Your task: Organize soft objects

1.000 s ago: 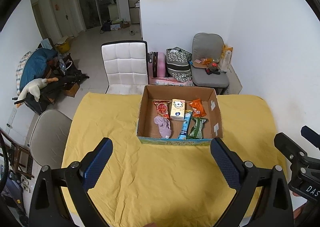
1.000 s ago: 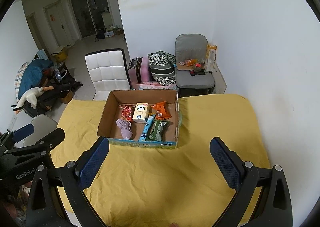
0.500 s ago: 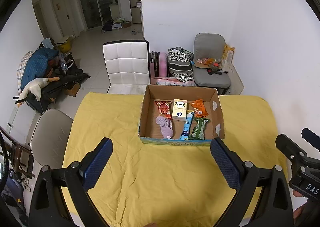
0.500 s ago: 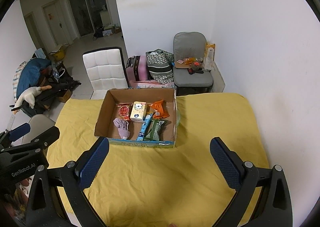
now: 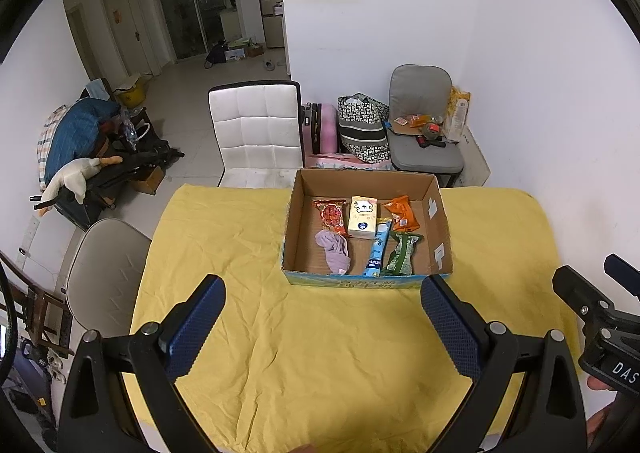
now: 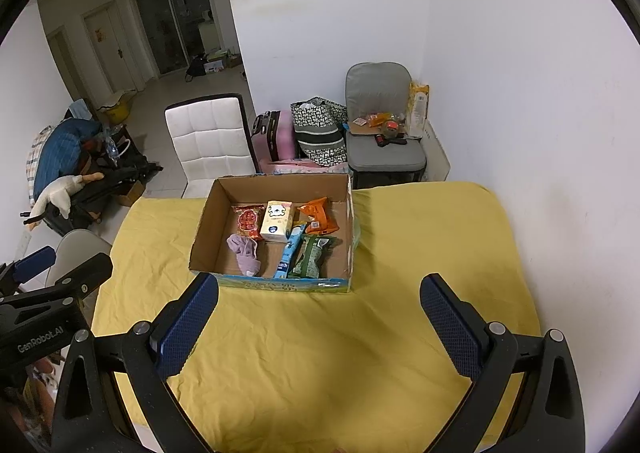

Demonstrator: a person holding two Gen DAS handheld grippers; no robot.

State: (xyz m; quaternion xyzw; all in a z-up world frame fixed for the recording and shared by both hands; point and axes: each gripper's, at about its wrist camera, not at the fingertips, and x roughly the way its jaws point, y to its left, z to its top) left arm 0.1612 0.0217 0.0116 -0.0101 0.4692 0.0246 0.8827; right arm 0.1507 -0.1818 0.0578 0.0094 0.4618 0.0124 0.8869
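Observation:
An open cardboard box [image 5: 438, 229] [image 6: 208, 229] stands at the far side of the yellow-clothed table [image 5: 320, 353] [image 6: 420, 253]. Inside lie a purple sock [image 5: 335, 250] [image 6: 245, 252], a red snack pack [image 5: 330, 215] [image 6: 249, 220], a tissue pack [image 5: 362, 212] [image 6: 276, 221], an orange pack [image 5: 401, 212] [image 6: 318, 216], a blue tube [image 5: 377, 250] [image 6: 289, 249] and a green pack [image 5: 401, 255] [image 6: 312, 256]. My left gripper [image 5: 320, 327] and right gripper [image 6: 319, 327] are both open and empty, held above the cloth in front of the box.
A white chair [image 5: 258, 133] stands behind the table and a beige chair [image 5: 108, 273] at its left. A grey chair [image 5: 424, 133], patterned bag [image 5: 362, 129] and pink suitcase [image 5: 320, 129] stand by the wall. The right wall runs close beside the table.
Both grippers have drifted slightly, so the box sits a little further right in the left view and further left in the right view. Nothing in the box has moved.

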